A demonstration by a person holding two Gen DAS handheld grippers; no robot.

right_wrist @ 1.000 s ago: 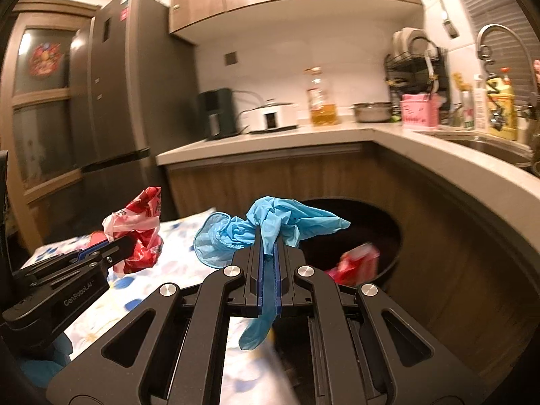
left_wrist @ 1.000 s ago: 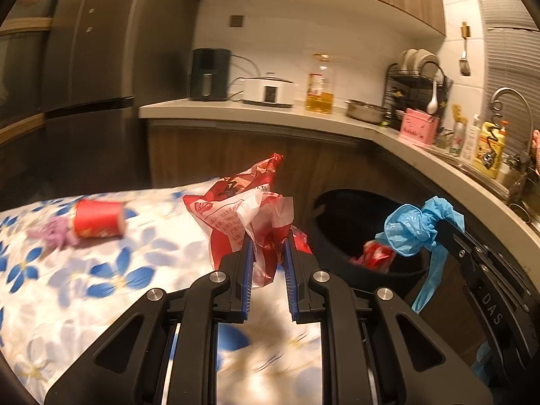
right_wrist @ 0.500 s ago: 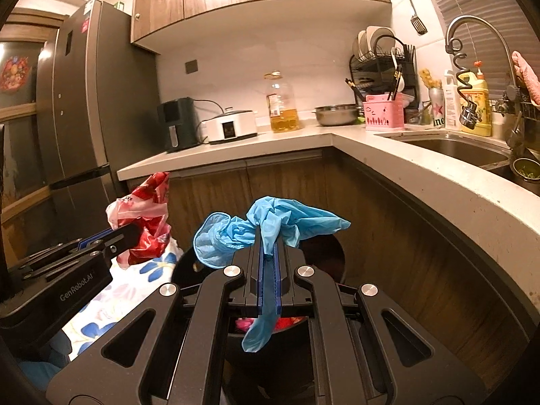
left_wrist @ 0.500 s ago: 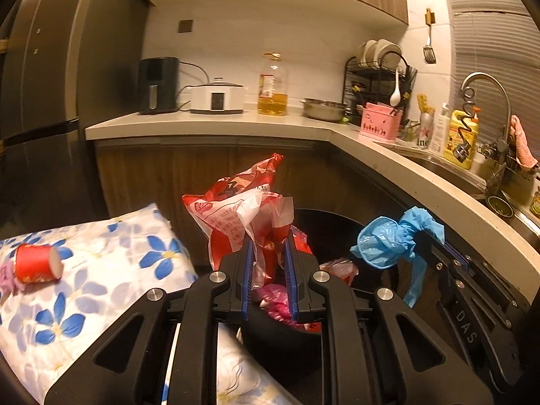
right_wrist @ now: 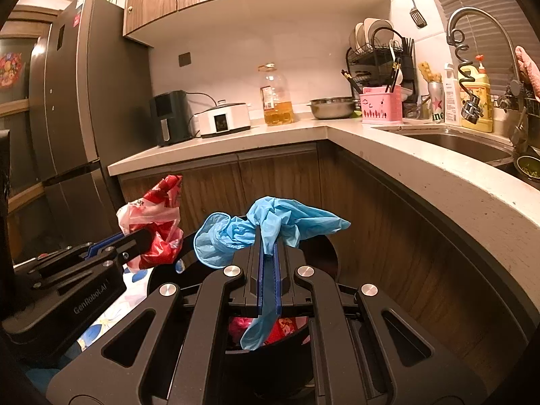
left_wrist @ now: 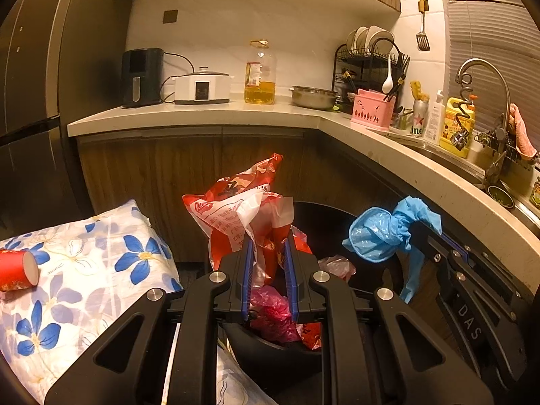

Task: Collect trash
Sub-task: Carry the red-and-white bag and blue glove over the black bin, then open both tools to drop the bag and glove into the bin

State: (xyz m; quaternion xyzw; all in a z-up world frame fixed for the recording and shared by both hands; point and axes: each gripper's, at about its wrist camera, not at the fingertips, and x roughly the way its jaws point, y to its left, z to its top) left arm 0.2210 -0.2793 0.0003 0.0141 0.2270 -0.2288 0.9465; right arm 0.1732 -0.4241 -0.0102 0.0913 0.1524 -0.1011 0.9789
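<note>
My left gripper [left_wrist: 268, 243] is shut on a crumpled red and white plastic bag [left_wrist: 236, 209], which it holds above the near rim of a black trash bin [left_wrist: 270, 351]. The bin holds red and pink wrappers [left_wrist: 273, 310]. My right gripper [right_wrist: 267, 236] is shut on a blue disposable glove [right_wrist: 270, 222], whose finger hangs down over the same bin [right_wrist: 324, 253]. In the left wrist view the glove [left_wrist: 381, 233] and right gripper [left_wrist: 432, 233] hover over the bin's right side. The bag [right_wrist: 155, 226] and left gripper [right_wrist: 141, 236] show at the left of the right wrist view.
A red paper cup [left_wrist: 17, 270] lies on its side on the flowered tablecloth [left_wrist: 84, 270] at left. Wooden cabinets [left_wrist: 189, 168] and an L-shaped countertop [left_wrist: 438, 182] with appliances, an oil bottle, a dish rack and a sink enclose the bin. A dark fridge [right_wrist: 67, 118] stands left.
Both grippers have swung right, from over the flowered table to over the bin, each keeping its hold. The table and cup have slid to the left edge of the left wrist view.
</note>
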